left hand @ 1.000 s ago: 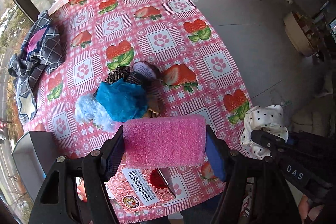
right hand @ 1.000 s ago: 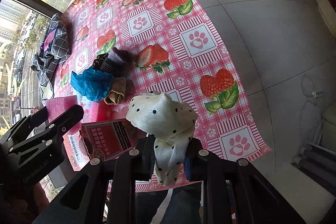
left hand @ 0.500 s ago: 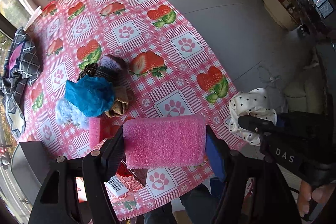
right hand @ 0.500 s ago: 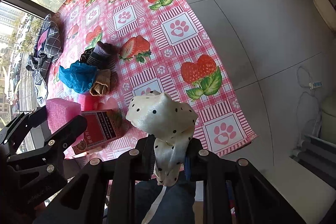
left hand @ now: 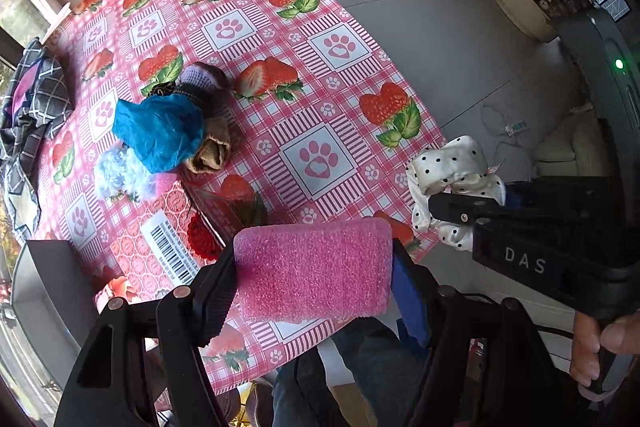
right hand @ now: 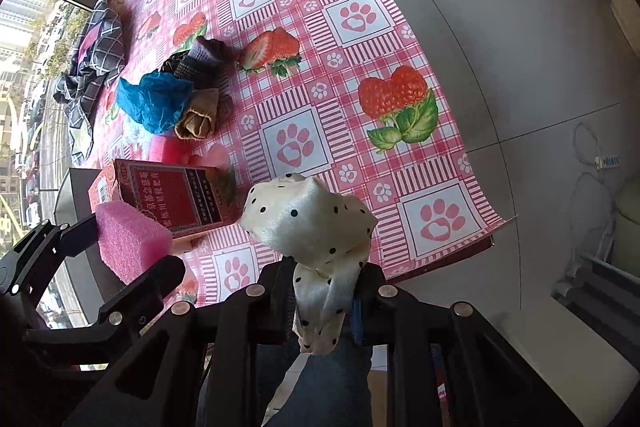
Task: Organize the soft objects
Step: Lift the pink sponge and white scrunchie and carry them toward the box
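Observation:
My left gripper (left hand: 312, 267) is shut on a pink foam block (left hand: 314, 269), held above the near edge of the strawberry tablecloth (left hand: 320, 99); the block (right hand: 132, 243) also shows in the right wrist view. My right gripper (right hand: 324, 301) is shut on a white polka-dot cloth (right hand: 310, 223), which bunches above the jaws; the cloth (left hand: 452, 175) hangs past the table's near right edge. On the table lies a pile of soft things: a blue cloth (left hand: 160, 133), a brown rolled cloth (left hand: 212, 151), a dark knit piece (left hand: 200, 79) and a pale blue fluffy item (left hand: 116, 175).
A red carton (right hand: 176, 199) with a barcode lies near the table's front edge, a pink foam piece (right hand: 172, 151) behind it. A checked garment (left hand: 28, 107) sits at the far left. A grey box (left hand: 44, 291) stands left of the table. Bare floor lies right.
Both grippers have drifted toward the table's near right side with their loads; the soft pile and carton now sit further left in the views. Neither grip has altered.

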The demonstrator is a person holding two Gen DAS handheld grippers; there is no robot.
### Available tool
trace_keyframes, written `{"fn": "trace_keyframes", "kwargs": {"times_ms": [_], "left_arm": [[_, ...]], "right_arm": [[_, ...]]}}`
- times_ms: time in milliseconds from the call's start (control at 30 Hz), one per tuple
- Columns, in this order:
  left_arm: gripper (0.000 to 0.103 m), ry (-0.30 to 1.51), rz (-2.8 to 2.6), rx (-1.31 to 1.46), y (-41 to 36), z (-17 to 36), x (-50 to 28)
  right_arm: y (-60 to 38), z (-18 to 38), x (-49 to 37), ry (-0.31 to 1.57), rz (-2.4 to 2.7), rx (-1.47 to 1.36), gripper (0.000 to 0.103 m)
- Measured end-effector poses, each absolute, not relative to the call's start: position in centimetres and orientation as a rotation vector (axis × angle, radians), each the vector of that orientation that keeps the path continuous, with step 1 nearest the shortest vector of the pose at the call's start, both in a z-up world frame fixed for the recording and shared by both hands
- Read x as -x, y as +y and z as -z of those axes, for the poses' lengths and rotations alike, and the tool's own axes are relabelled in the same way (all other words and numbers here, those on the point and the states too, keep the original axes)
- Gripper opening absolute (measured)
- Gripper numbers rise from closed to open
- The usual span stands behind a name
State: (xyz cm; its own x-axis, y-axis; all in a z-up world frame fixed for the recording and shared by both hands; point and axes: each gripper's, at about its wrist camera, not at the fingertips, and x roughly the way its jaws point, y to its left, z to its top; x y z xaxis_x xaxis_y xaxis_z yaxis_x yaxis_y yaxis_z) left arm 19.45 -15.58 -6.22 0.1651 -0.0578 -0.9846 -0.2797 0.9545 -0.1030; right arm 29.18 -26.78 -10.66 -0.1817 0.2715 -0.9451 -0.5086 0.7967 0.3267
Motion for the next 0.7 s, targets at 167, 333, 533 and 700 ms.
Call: {"fn": "trace_keyframes", "kwargs": {"times_ms": [167,333,533,700], "left_arm": [[0.073,1.409,-0.174,0.31,-15.5,6.6,-17.6],[0.074,1.408,-0.157,0.325,-15.5,7.0,-15.7],[0.074,1.413,-0.129,0.335,-14.8,7.8,-12.9],[0.074,1.427,-0.117,0.326,-13.9,8.6,-10.1]], "right_arm": [[-25.8,10.9,-28.0,1.619,-0.744,0.22,0.022],[-25.0,11.1,-26.6,1.62,-0.753,0.252,0.022],[-24.8,11.4,-24.1,1.633,-0.726,0.259,0.022],[-24.5,11.6,-21.1,1.648,-0.696,0.254,0.022]]}}
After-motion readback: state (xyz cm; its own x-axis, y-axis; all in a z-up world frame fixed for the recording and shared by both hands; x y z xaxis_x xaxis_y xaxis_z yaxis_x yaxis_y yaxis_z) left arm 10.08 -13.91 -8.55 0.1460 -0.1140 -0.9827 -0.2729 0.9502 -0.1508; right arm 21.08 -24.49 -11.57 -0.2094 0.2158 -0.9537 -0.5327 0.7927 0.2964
